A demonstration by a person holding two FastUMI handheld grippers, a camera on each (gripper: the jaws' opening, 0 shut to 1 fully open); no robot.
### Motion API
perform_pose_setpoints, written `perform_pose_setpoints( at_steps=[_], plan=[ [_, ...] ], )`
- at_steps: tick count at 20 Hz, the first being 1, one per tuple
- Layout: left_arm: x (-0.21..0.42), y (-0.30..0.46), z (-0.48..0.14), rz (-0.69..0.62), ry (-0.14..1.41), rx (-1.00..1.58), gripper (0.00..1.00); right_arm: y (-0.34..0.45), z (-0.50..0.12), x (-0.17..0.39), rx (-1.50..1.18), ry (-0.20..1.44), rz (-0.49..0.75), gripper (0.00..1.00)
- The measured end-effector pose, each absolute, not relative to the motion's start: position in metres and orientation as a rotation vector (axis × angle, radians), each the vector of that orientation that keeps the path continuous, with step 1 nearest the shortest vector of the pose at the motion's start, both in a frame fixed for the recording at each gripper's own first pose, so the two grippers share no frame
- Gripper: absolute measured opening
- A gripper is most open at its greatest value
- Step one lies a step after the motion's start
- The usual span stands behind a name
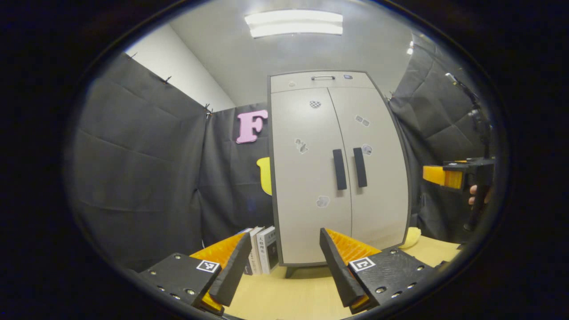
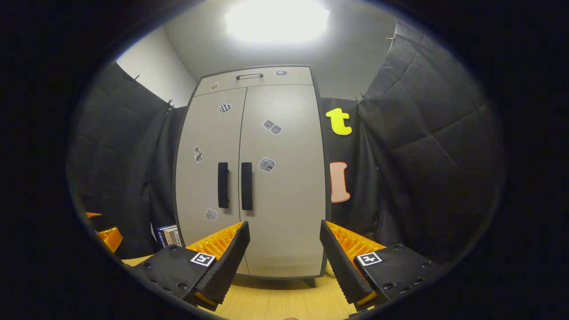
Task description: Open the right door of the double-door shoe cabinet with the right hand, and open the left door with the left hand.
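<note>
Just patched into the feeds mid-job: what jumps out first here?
The tall pale shoe cabinet stands dead ahead on the wooden table, both doors shut, with two dark vertical handles side by side at the centre seam and stickers scattered over the doors. Both the left gripper and right gripper are open, short of the cabinet. Books stand at its left foot.

Black quilted cloth walls, white ceiling with bright light panel, pale wooden tabletop

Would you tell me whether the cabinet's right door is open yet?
Shut: the right door lies flush beside the left door, handles side by side.
</note>
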State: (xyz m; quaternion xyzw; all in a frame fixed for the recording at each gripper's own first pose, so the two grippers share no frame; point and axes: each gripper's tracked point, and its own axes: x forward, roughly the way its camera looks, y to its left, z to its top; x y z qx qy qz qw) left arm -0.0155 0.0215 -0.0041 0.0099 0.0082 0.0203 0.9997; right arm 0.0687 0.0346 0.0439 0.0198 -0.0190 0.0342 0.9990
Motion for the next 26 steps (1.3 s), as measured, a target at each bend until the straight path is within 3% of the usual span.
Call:
perform_pose_setpoints(
  at_steps=[20, 26],
  plan=[
    [-0.050, 0.094, -0.025, 0.229, 0.078, 0.036, 0.90, 0.113, 0.088, 0.214, 0.049, -0.025, 0.167, 0.99],
    [-0.052, 0.104, -0.037, 0.277, 0.109, 0.031, 0.90, 0.135, 0.073, 0.253, 0.040, 0.033, 0.189, 0.99]
  ],
)
